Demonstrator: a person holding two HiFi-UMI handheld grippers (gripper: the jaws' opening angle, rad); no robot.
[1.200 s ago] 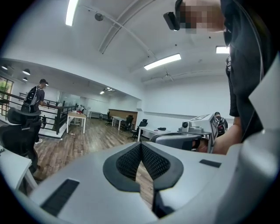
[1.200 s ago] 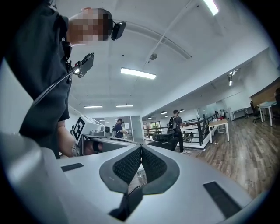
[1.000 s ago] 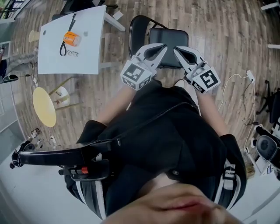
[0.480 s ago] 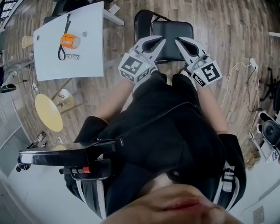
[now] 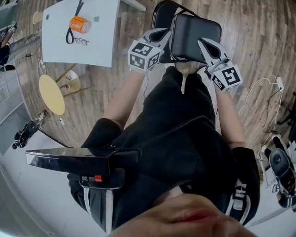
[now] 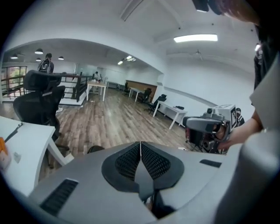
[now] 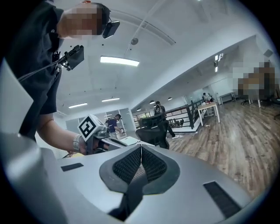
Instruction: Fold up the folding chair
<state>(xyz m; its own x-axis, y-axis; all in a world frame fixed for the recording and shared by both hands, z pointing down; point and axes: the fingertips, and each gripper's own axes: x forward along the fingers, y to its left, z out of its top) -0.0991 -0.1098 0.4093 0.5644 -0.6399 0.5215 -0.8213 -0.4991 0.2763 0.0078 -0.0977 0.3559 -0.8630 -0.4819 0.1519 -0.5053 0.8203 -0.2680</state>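
The folding chair [image 5: 185,28] stands open on the wooden floor [image 5: 252,32] at the far side, straight ahead of me, its black seat [image 5: 196,30] level and its backrest [image 5: 162,11] at the far left of it. I have the left gripper [image 5: 165,32] at the seat's left edge and the right gripper [image 5: 202,42] at its near right corner; I cannot tell whether either touches it. Each gripper's fingers are pressed together with nothing between them, so I judge this step to be a push or hook, not a pinch. To do it well I would slip both closed tips under the seat's near edge, level with each other, and lift evenly so the seat swings up toward the backrest without twisting. If the frame skates, I would steady the backrest with one gripper. The white table [image 5: 99,51] on the left is well apart, so nothing crowds the swing.
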